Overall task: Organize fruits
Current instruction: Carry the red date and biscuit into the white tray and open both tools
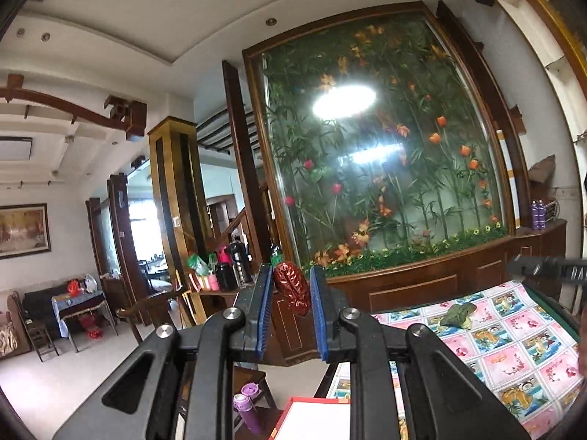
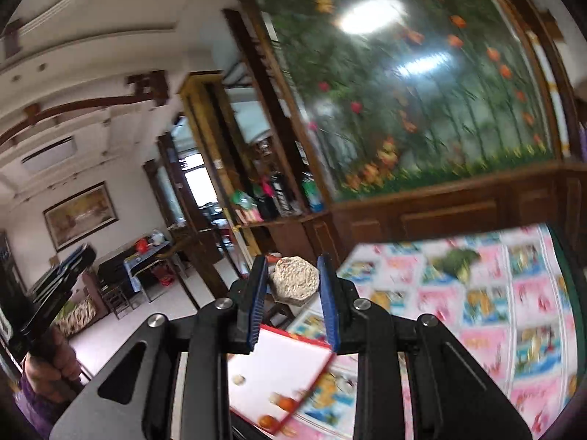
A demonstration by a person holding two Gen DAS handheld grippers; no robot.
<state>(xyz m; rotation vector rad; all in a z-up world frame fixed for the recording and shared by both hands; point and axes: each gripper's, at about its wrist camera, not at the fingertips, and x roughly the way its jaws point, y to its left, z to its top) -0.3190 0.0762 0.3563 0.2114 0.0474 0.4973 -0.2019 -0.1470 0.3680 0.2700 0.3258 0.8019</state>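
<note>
My left gripper (image 1: pixel 291 275) is shut on a wrinkled dark red date (image 1: pixel 292 289), held up level in the air left of the table. A pale, rough walnut (image 2: pixel 296 281) is clamped between the blue pads of my right gripper (image 2: pixel 292 262). Below it lies a white tray with a red rim (image 2: pixel 279 363) holding small orange fruits (image 2: pixel 284 401); the tray (image 1: pixel 315 418) also shows low in the left wrist view. A person's hand (image 2: pixel 51 363) carries the left gripper at the left edge of the right wrist view.
The table wears a pink and blue patterned cloth (image 1: pixel 513 348), with a green leafy thing (image 1: pixel 458 315) lying on it. Behind it stand a wooden cabinet (image 1: pixel 414 286) and a big glass panel of flowers. Two purple bottles (image 1: pixel 245 407) sit on a stool below.
</note>
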